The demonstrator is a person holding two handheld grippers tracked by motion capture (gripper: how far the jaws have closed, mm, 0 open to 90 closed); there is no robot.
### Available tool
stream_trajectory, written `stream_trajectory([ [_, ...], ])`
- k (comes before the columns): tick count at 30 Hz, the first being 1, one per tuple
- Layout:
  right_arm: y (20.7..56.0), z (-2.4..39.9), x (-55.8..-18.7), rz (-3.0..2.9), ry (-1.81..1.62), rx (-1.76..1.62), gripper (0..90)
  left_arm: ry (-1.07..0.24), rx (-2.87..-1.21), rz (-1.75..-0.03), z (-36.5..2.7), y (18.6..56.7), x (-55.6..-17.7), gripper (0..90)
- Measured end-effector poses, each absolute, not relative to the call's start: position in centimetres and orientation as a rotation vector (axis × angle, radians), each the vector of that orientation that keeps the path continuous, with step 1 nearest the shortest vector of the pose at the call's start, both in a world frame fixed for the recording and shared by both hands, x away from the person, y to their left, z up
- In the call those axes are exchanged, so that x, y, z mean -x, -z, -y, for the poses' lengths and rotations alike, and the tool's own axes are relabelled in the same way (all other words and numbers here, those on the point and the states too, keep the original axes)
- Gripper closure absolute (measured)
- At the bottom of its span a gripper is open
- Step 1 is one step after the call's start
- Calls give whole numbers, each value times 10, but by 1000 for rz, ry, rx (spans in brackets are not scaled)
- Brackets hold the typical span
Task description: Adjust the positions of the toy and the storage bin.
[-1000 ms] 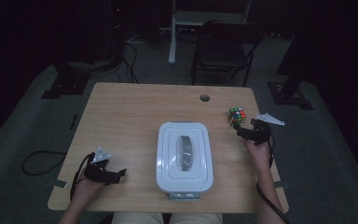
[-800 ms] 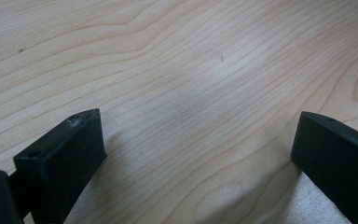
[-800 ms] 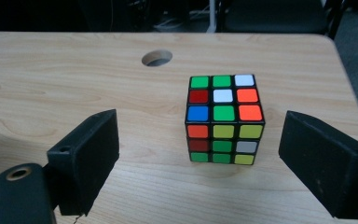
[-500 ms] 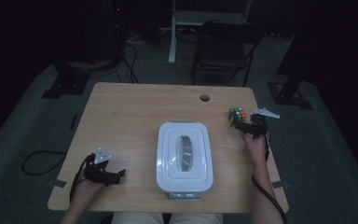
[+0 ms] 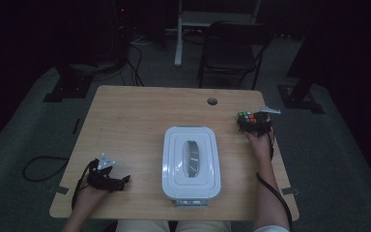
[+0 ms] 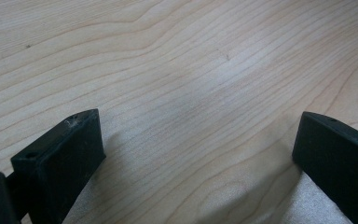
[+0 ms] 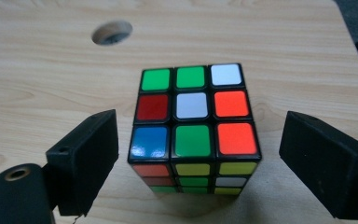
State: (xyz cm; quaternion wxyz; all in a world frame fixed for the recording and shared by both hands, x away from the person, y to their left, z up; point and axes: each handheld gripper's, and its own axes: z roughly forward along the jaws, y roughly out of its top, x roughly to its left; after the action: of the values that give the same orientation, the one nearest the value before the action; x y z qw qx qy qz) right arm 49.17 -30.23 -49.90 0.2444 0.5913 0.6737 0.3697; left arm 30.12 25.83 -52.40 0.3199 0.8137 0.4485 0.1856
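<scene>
Right gripper [image 7: 198,154] sits wide open around the rubik's cube [image 7: 195,126] with neither jaw touching, left gripper [image 6: 198,154] open over bare table [image 6: 177,70].

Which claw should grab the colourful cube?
The right claw. Its jaws stand open on either side of the cube, not yet touching it. The left claw rests far off, across the white box.
</scene>
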Motion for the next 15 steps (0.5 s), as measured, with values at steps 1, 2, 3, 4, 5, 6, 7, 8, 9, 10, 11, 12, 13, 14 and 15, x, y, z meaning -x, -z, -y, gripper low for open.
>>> stream_trajectory([
  [1,500,301,-493,-1851,-1006,-1608,120,-487,-2139,-1179,-258,524,-301,27],
  [2,501,300,-494,-1854,-993,-1609,127,-488,-2139,-1179,-258,524,-301,27],
  [3,501,300,-494,-1854,-993,-1609,127,-488,-2139,-1179,-258,524,-301,26],
  [4,502,298,-496,-1860,-986,-1606,131,-488,-2139,-1179,-258,524,-301,26],
  [5,503,297,-498,-1863,-964,-1607,145,-487,-2139,-1179,-258,524,-301,26],
  [6,504,296,-499,-1860,-952,-1616,149,-488,-2139,-1179,-258,524,-301,26],
  [7,505,296,-501,-1863,-939,-1621,162,-487,-2139,-1179,-258,524,-301,26],
  [8,504,295,-503,-1865,-927,-1622,176,-488,-2139,-1179,-258,524,-301,26],
  [9,504,295,-505,-1866,-910,-1623,195,-488,-2139,-1179,-258,524,-301,26],
  [10,504,294,-505,-1873,-912,-1621,211,-488,-2139,-1179,-258,524,-301,27],
  [11,504,294,-506,-1880,-913,-1619,256,-488,-2139,-1179,-258,524,-301,27],
  [12,504,294,-506,-1877,-897,-1614,287,-487,-2139,-1179,-258,524,-301,27],
  [13,504,293,-506,-1879,-900,-1616,325,-488,-2139,-1179,-258,524,-301,27],
  [14,504,293,-506,-1882,-903,-1622,328,-488,-2139,-1179,-258,524,-301,27],
  [15,503,293,-505,-1882,-895,-1613,335,-488,-2140,-1179,-258,524,-301,27],
])
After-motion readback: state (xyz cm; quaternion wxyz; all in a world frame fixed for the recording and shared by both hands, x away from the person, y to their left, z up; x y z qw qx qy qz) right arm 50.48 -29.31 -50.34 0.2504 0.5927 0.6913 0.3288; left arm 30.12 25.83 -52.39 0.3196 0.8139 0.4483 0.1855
